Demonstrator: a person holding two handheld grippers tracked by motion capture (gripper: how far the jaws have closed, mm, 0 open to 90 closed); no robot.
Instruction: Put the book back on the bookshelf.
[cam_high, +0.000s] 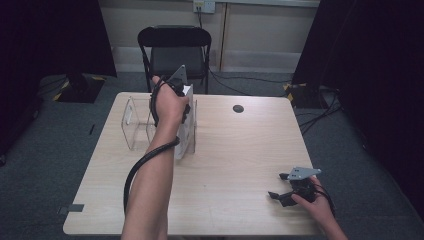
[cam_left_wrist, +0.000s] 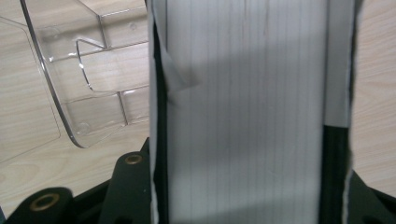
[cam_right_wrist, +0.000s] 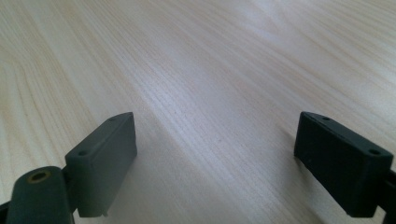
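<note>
Book (cam_left_wrist: 243, 116) pinched upright from above by the left gripper (cam_high: 181, 95), just beside the clear rack (cam_high: 137, 122), presumably for slotting in; right gripper (cam_high: 287, 192) kept spread, idle, resting low on the table (cam_high: 235, 150).

A light wood-grain desk (cam_high: 235, 150) with rounded corners stands on a grey-green carpet floor (cam_high: 60, 145). A round dark cable hole (cam_high: 238, 108) sits near its far edge. Behind the desk stands a black folding chair (cam_high: 174, 50), pushed close to the far side. The back wall (cam_high: 255, 35) is pale beige panelling with a power socket (cam_high: 204, 5) near the top, a cable hanging from it. Black curtains (cam_high: 370, 60) close off both sides. Loose cables (cam_high: 320, 112) lie on the floor at right. The light is dim and even.
</note>
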